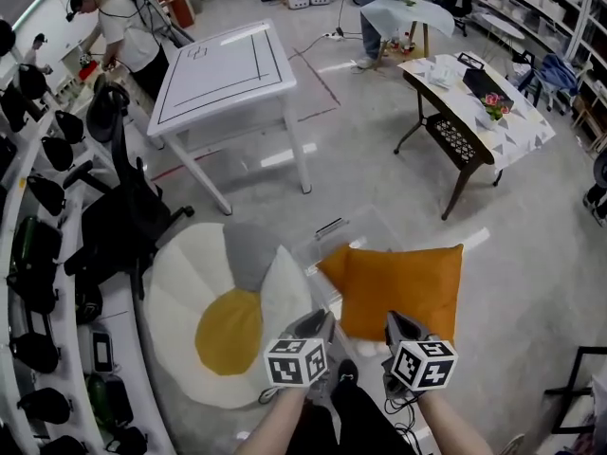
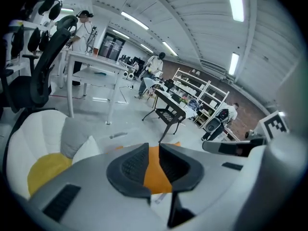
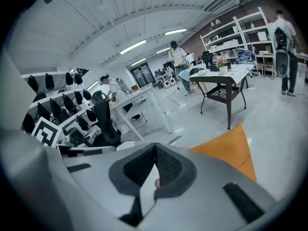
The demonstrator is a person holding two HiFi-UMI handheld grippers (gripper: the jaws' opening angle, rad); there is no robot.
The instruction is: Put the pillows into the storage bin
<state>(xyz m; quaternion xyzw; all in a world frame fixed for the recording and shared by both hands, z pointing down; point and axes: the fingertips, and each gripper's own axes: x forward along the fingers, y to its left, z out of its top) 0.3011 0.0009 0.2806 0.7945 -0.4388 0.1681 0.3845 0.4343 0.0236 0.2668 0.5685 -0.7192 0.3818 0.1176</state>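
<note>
L gripper (image 2: pixel 154 150): jaws at narrow gap, nothing btwn, orange only seen beyond. R gripper (image 3: pixel 155 150): tips together, empty. Both hover at near edge of orange pillow (image 1: pixel 403 287), which lies across clear storage bin (image 1: pixel 365 224), centre; looks not fully sunk. Flower pillow (image 1: pixel 228 325) on floor, just left of bin. Prob next: flower pillow. Open wide first, pinch petal edge w/ both, lift over rim, fold to fit. Head view alone shows bin + both pillows; gripper views settle jaw gaps.
</note>
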